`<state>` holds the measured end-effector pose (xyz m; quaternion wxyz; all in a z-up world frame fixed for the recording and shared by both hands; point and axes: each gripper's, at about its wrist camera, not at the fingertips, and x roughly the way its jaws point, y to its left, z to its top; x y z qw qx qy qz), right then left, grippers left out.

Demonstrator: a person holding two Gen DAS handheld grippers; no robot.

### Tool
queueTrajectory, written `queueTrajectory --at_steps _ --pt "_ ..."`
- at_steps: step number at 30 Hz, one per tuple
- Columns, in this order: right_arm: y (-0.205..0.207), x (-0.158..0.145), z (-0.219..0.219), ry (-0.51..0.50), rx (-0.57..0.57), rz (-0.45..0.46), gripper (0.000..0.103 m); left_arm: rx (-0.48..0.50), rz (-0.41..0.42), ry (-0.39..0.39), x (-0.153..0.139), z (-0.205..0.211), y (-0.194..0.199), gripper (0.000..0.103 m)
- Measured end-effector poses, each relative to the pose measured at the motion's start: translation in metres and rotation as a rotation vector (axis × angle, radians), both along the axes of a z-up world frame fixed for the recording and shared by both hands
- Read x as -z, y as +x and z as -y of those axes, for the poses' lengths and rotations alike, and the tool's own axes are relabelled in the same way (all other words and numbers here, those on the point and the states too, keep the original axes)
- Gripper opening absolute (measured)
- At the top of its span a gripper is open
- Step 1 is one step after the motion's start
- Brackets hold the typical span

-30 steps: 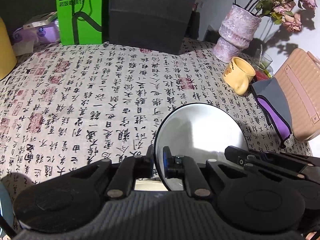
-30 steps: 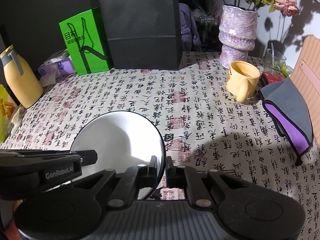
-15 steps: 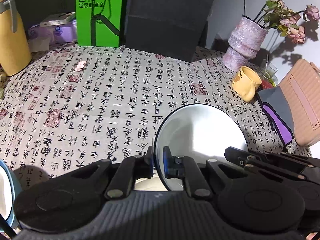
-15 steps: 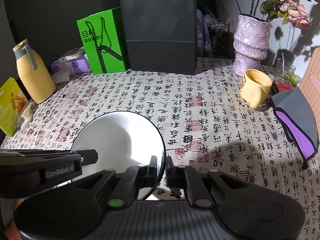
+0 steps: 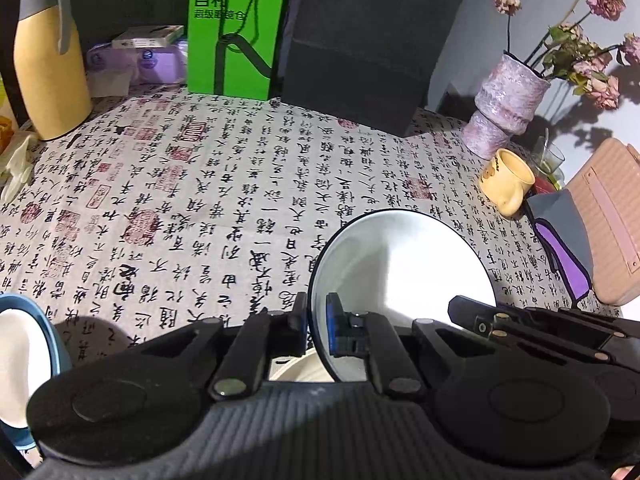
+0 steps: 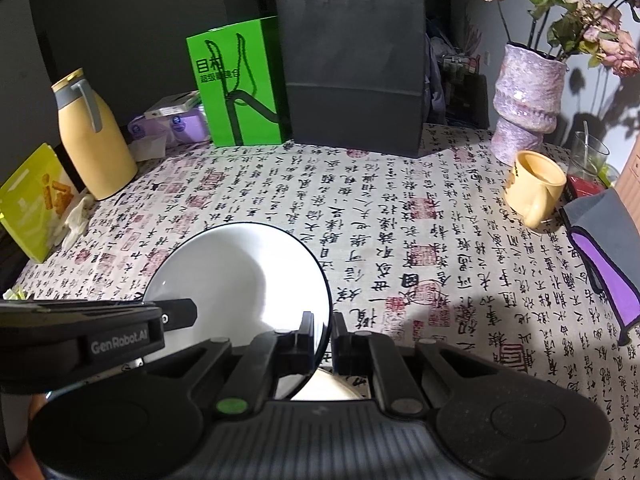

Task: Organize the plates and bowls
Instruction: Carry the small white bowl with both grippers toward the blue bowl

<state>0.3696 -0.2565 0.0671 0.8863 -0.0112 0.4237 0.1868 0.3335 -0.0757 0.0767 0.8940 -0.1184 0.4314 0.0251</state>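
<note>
The left gripper (image 5: 317, 322) was seen clamped on the left rim of a round white plate with a thin dark edge (image 5: 404, 264), the rim pinched between its two black fingers. The right gripper (image 6: 322, 334) was closed in the same way on the opposite, right rim of that plate (image 6: 240, 264). The plate was thus held between the two grippers, raised clear of the calligraphy-printed tablecloth (image 5: 208, 208), with each gripper's body showing across the plate in the other's view. Below the jaws, part of a cream-coloured round dish (image 5: 298, 368) was visible, close under the held plate. At the far left edge of the left wrist view, a blue-rimmed bowl with a white inside (image 5: 24, 360) was partly seen. Farther out on the cloth, a yellow ceramic mug (image 6: 536, 186) was found beside a mottled purple vase of dried roses (image 6: 526, 100). At the back of the table, a black paper bag (image 6: 354, 76) and a bright green paper bag (image 6: 240, 88) stood upright side by side, with a tall yellow jug with a grey handle (image 6: 94, 140) well to their left.
</note>
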Motion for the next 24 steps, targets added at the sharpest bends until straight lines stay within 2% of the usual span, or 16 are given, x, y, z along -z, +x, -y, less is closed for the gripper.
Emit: queueTrajectory --at_steps 24 --pt "-0.025 -0.01 -0.056 -0.015 -0.099 0.036 0.008 -0.097 0.03 -0.027 -0.004 -0.057 -0.037 0.009"
